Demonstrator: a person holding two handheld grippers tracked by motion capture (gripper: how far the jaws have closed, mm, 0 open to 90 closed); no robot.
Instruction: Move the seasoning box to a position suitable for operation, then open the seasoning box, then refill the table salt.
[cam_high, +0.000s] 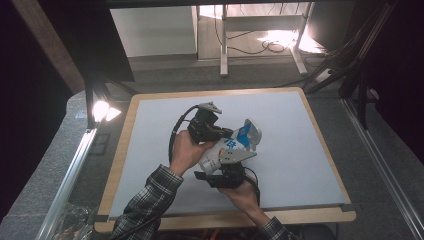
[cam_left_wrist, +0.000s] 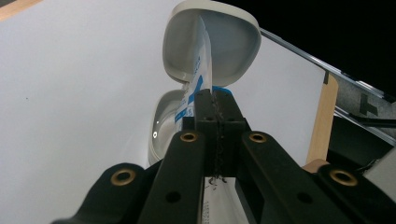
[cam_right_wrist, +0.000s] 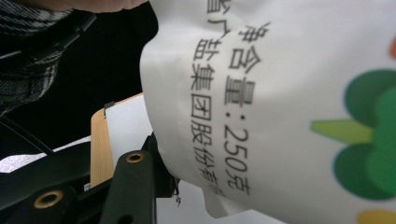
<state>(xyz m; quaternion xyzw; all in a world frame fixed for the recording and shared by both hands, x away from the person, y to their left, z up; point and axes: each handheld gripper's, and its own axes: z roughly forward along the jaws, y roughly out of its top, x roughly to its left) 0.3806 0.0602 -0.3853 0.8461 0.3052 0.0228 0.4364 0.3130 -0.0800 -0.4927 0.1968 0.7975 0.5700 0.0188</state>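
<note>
Over grey mat (cam_high: 165, 150), white printed pouch (cam_high: 220, 152)

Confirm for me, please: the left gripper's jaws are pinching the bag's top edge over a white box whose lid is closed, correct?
Not quite: the lid of the white box is open, as the left gripper view shows. The left gripper does have its jaws pinched on the bag.

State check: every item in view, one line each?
White container: lid flipped open, standing on the mat.
Bag: lifted off the table, top edge reaching into the open container.
Left tool: shut on the bag's edge.
Right tool: holds the bag's lower part; jaws only partly closed.
</note>
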